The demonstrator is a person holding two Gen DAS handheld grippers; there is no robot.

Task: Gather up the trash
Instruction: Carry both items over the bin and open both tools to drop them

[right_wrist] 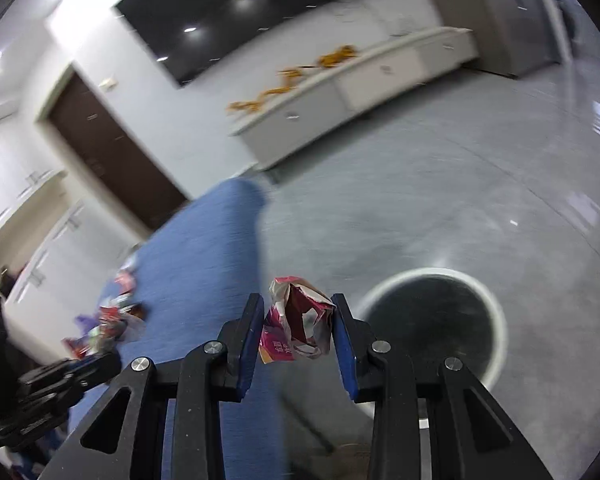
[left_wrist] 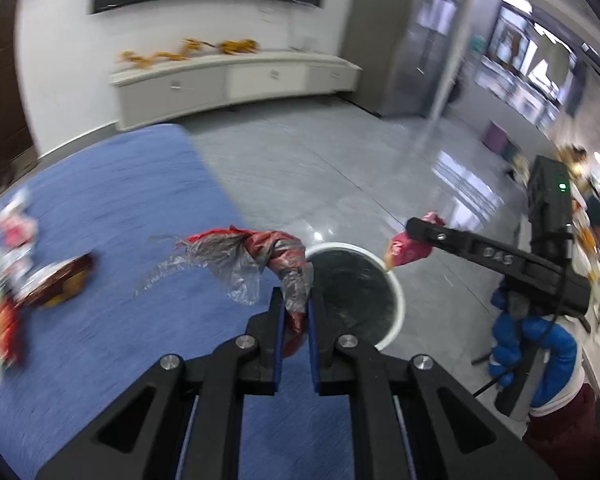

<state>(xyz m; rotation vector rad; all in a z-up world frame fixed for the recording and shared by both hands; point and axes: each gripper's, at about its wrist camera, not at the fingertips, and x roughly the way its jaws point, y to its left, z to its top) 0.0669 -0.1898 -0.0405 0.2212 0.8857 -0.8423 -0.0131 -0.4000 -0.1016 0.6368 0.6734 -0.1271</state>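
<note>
From the left wrist, the left claw [left_wrist: 295,312] is clenched on a crumpled red-and-silver foil wrapper [left_wrist: 256,256], held beside the round white-rimmed black bin [left_wrist: 398,300]; carrying it over the opening and letting go looks next. From the right wrist, the right claw [right_wrist: 298,334] grips a crumpled magenta snack packet [right_wrist: 298,328], left of the bin.

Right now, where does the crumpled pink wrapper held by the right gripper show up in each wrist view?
Left wrist: the pink wrapper is right of centre, at the right gripper tip, over the far rim of the bin.
Right wrist: the wrapper is at centre bottom, between the blue pads.
Shared landmark: the white-rimmed bin.
</note>
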